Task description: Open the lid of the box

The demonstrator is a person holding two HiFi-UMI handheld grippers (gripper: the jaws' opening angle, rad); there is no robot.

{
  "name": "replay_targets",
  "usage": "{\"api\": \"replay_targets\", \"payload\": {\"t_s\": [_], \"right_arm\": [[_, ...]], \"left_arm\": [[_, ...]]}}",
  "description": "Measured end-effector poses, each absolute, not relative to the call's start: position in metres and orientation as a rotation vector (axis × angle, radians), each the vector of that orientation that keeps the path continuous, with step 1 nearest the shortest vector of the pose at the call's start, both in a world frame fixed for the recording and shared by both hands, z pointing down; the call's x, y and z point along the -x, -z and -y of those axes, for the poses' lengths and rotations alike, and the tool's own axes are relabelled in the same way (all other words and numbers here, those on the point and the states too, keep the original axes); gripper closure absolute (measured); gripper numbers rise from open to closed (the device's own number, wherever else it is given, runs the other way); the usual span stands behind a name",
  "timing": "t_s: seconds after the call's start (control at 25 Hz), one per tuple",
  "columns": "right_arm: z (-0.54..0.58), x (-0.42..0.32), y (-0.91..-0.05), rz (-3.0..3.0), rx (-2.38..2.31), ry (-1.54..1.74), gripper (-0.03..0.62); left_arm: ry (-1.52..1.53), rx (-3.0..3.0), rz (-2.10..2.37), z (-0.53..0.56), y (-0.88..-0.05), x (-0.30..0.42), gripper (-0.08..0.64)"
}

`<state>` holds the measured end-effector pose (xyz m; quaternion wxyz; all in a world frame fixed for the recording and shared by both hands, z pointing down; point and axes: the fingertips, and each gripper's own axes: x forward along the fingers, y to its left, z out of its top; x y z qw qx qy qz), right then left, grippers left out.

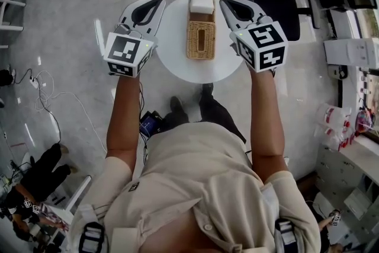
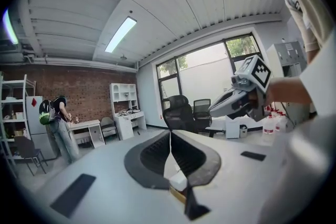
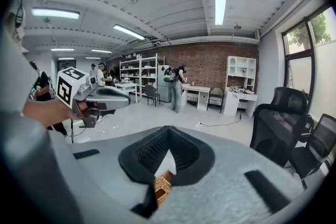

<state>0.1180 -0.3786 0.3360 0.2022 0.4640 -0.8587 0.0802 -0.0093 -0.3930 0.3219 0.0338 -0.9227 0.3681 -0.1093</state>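
Both pairs of jaws are sitting pressed fully together and gripping nothing. The left gripper (image 1: 159, 0) is showing its two dark pads meeting in one thin seam, and the right gripper (image 1: 225, 2) is showing the same. Each of the two grippers is carrying one marker cube, the left cube (image 1: 125, 51) and the right cube (image 1: 263, 43), and two bare forearms are reaching forward to hold them.

Between the two grippers, one round white table (image 1: 177, 65) is standing, and one woven wicker box (image 1: 194, 47) is lying near its middle with its long side pointing away from the person. One slot is showing in the box's top. One white piece (image 1: 201, 5) is sitting at the box's far end; whether it is the lid I cannot tell. The left gripper is hovering by the table's left rim and the right gripper over its right part, both clear of the box and neither touching it. Each gripper's own view is catching only a small part of the wicker below its closed pads.

Under the table's near edge, two dark shoes (image 1: 177, 105) are showing on the grey floor. Farther off, in the left gripper view, two dark office chairs (image 2: 181, 110) are standing by the window. One person with a backpack (image 2: 55, 120) is standing at a desk before the brick wall.
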Motion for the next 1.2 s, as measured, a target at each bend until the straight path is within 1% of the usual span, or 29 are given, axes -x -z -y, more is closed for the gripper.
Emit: {"api": "replay_targets", "payload": {"t_s": [0.48, 1.2], "right_arm": [[0.401, -0.127, -0.409, 2.357, -1.243, -0.346, 0.6], [0.406, -0.147, -0.521, 2.293, -1.203, -0.551, 0.6]], "left_arm": [[0.41, 2.901, -1.159, 0.416, -0.391, 0.001, 0.551], [0.567, 2.997, -1.168, 0.419, -0.503, -0.017, 0.55]]}}
